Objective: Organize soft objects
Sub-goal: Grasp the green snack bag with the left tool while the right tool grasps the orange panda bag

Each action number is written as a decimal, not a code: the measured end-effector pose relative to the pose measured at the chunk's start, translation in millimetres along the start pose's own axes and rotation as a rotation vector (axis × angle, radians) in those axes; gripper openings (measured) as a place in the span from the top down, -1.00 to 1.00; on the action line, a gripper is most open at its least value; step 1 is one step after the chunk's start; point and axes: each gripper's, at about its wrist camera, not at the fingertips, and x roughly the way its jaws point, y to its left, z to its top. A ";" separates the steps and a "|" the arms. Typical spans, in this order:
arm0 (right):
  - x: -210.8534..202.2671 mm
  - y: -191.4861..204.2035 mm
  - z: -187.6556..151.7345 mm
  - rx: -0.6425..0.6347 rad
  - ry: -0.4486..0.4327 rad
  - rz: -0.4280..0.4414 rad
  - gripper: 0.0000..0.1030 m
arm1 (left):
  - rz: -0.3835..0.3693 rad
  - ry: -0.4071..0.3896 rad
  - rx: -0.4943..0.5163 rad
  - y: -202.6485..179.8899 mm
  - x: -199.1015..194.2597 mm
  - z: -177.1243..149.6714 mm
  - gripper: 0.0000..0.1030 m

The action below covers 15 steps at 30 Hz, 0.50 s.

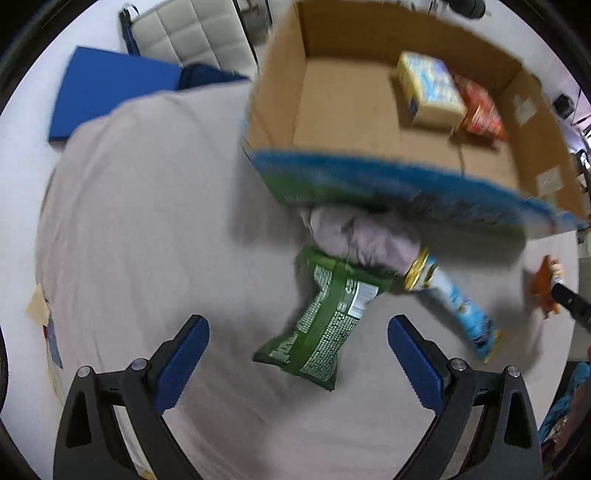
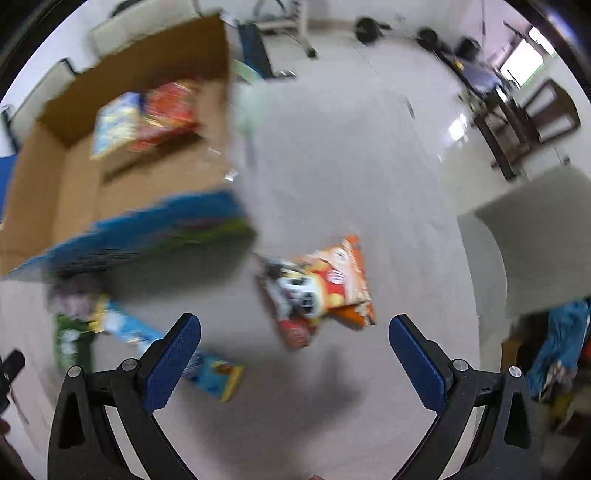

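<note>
An open cardboard box (image 1: 391,125) stands on a grey cloth-covered surface and holds a yellow-blue pack (image 1: 430,90) and a red pack (image 1: 482,110). In front of it lie a green snack bag (image 1: 325,321), a crumpled lilac cloth (image 1: 365,236) and a light blue bag (image 1: 461,306). My left gripper (image 1: 297,354) is open above the green bag. My right gripper (image 2: 295,354) is open above an orange chip bag (image 2: 332,284) lying on a red bag (image 2: 295,332). The box (image 2: 122,177), blue bag (image 2: 177,354) and green bag (image 2: 70,343) show on the right view's left.
A blue pad (image 1: 110,92) and a white chair (image 1: 192,33) stand behind the surface. An orange bag (image 1: 543,288) lies at the right edge. In the right view a white block (image 2: 535,236), dark chairs (image 2: 524,122) and blue cloth (image 2: 561,343) are on the right.
</note>
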 end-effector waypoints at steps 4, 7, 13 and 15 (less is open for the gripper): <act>36.2 -14.6 9.4 0.024 0.048 0.021 -1.00 | -0.016 0.060 -0.015 -0.2 28.5 1.1 -0.93; 54.4 -15.5 20.2 0.007 0.059 0.013 -1.00 | -0.027 0.078 -0.023 1.5 38.1 3.0 -0.93; 71.6 -14.8 18.2 -0.006 0.118 0.048 -0.59 | -0.066 0.115 -0.045 11.8 51.9 0.0 -0.93; 68.8 -11.3 8.7 -0.032 0.134 0.053 -0.58 | -0.077 0.125 -0.035 14.9 55.3 -1.7 -0.93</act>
